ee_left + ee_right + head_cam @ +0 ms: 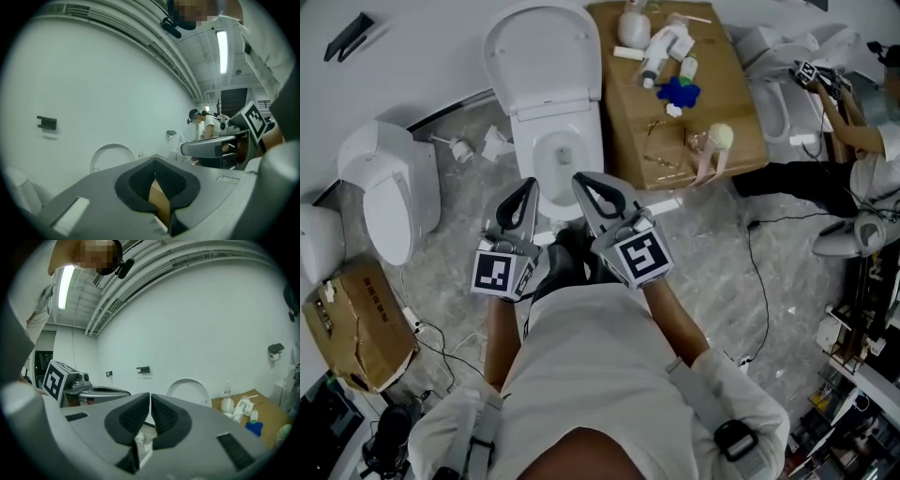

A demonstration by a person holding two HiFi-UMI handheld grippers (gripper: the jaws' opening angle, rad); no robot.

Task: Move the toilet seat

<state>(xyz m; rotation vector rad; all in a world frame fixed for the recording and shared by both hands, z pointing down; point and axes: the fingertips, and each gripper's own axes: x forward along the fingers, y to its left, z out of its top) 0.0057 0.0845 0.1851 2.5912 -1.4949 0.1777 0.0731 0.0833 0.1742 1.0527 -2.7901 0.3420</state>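
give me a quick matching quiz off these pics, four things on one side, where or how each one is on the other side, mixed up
Things
1. lid of the middle toilet
2. blue thing
3. box
4. left gripper

Place or state
A. on the floor, lower left of the head view
B. jaws together
C. raised upright
D. on the flat cardboard

Pairs: 1-C, 2-D, 3-A, 4-B
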